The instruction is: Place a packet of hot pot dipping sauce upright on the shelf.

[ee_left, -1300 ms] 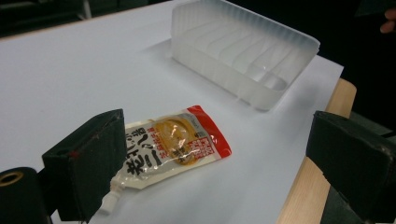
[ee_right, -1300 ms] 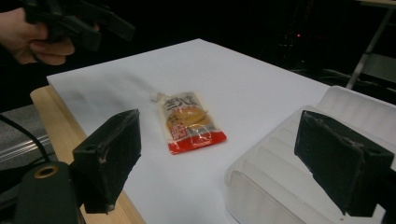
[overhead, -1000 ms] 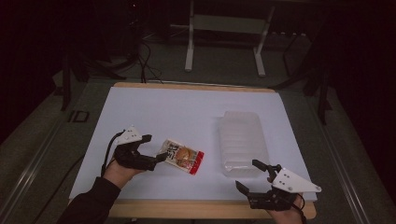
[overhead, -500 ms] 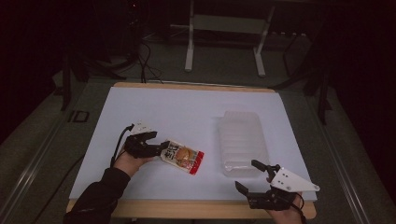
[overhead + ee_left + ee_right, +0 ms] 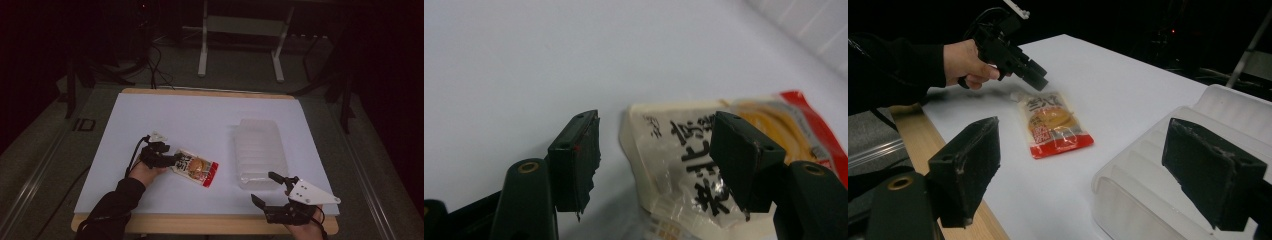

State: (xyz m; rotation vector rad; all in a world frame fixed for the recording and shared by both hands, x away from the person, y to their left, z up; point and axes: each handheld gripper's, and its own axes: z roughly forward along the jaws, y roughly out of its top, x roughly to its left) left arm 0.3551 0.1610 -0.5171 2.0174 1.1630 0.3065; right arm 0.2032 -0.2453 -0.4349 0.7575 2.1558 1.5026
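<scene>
— What changed on the left?
— The left gripper (image 5: 176,160) has slid right to the packet (image 5: 195,169), which hasn't moved on the white table (image 5: 200,120). Likely a pick-up is starting.
— And the jaws?
— Parted, straddling the packet's near-left corner; nothing is clamped yet.
— Further right?
— The clear tray (image 5: 260,150) sits right of the packet. The right gripper (image 5: 269,189) waits at the near edge, jaws spread, holding nothing.

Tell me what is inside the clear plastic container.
Through the translucent walls of the clear plastic container, nothing shows inside; its ribbed surface looks bare. The snack packet lies apart on the white table. The container's far interior stays hazy.
</scene>
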